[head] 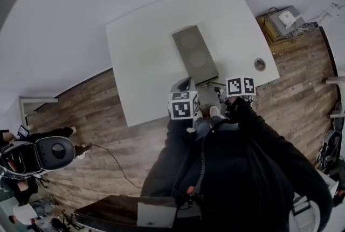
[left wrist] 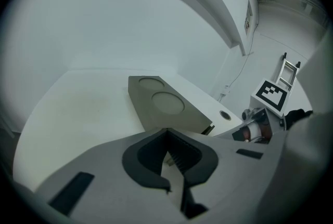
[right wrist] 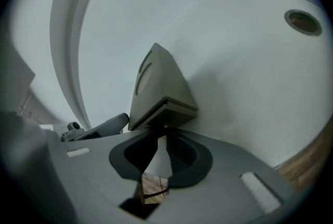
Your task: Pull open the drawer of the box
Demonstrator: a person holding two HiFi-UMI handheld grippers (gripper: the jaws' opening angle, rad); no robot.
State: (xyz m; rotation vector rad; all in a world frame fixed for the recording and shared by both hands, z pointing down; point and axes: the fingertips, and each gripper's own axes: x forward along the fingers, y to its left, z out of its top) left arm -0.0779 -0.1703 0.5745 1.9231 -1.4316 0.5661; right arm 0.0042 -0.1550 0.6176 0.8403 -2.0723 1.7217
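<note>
The grey box [head: 195,53] lies lengthwise in the middle of the white tabletop [head: 145,53], its near end pointing at the bottom of the head view. Both tools sit right at that end. In the right gripper view, the drawer [right wrist: 174,108] shows as a lip poking out a little under the box top. The right tool [right wrist: 162,137] is drawn narrow, its tips meeting at that lip, apparently nipping it. The left tool [left wrist: 169,145] is pinched together on nothing, just beside the box's near corner. This looks like the start of the pull. Next comes a straight, level draw toward the frame's bottom, and the box may need steadying.
</note>
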